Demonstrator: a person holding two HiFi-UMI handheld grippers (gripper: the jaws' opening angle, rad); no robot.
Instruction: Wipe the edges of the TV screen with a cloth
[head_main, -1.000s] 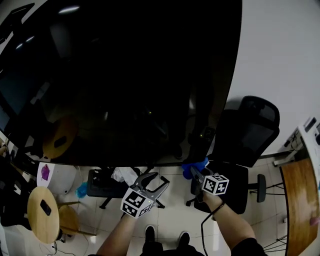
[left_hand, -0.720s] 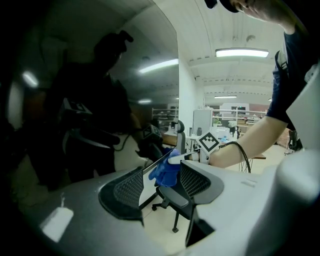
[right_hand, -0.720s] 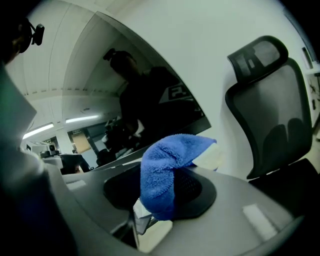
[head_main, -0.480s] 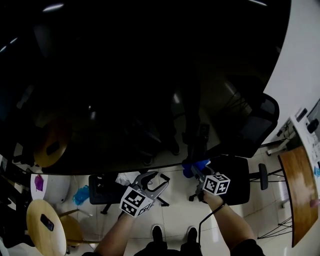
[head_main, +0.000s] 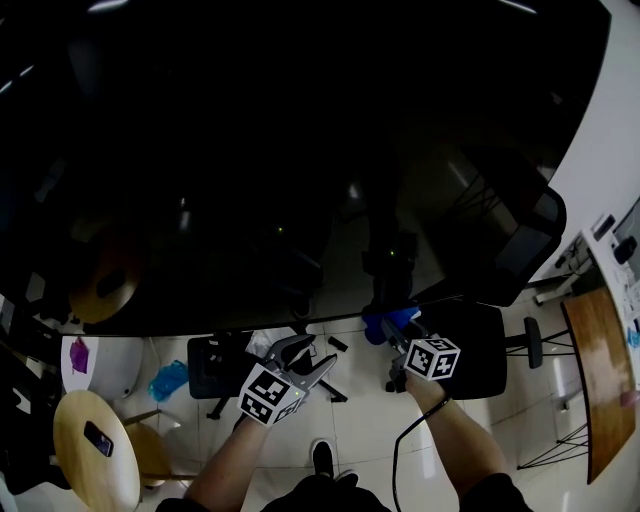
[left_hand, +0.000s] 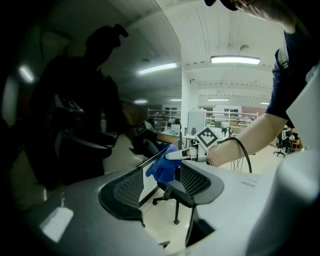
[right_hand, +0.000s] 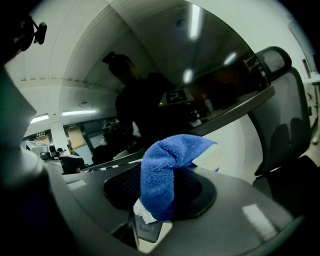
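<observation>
L gripper (head_main: 308, 353) & R gripper (head_main: 392, 340) grey, b&w marker cubes (head_main: 268, 393); black cable (head_main: 404, 442); dark sleeve (left_hand: 282, 85)

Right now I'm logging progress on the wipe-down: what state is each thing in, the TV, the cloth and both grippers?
TV screen: dark, showing only reflections.
blue cloth: bunched, clamped between the right gripper's jaws, up at the TV screen's lower edge.
right gripper: shut on the blue cloth.
left gripper: jaws apart, nothing held, below the TV screen's lower edge.
</observation>
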